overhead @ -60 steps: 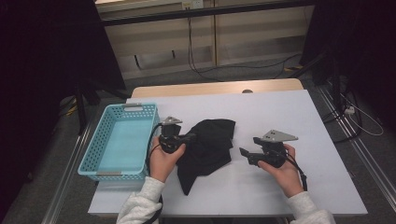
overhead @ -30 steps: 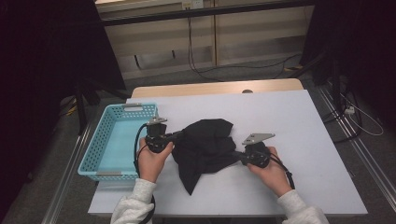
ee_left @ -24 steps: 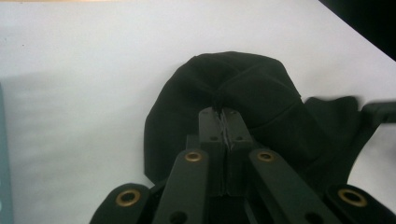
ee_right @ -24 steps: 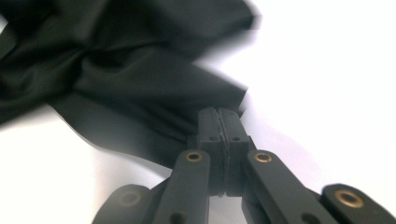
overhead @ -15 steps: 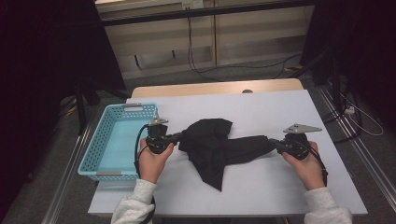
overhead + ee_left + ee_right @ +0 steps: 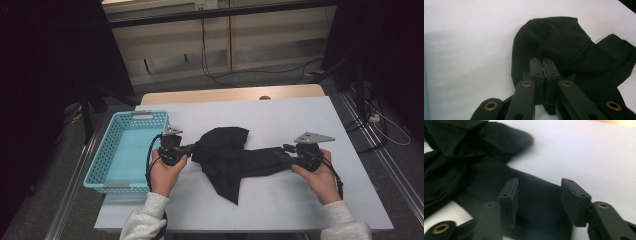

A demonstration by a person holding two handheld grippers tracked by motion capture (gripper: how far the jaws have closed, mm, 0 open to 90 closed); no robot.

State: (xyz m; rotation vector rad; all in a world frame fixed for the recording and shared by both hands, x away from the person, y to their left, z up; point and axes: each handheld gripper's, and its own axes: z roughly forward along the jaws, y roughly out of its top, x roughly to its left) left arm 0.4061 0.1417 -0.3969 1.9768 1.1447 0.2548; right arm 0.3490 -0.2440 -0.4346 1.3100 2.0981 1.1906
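A white table (image 6: pixel 310 125) spans the middle of the high view, with a light blue basket (image 6: pixel 102 165) at its left edge. A black cloth (image 6: pixel 235 155) lies crumpled at centre frame, stretched rightward between both tools. The left gripper (image 6: pixel 192 148) meets the cloth's left edge; the left gripper view shows its jaws pressed together on a fold. The right gripper (image 6: pixel 537 195) sits at the cloth's right end; its own view reveals jaws spread wide, the cloth lying between them ungripped.
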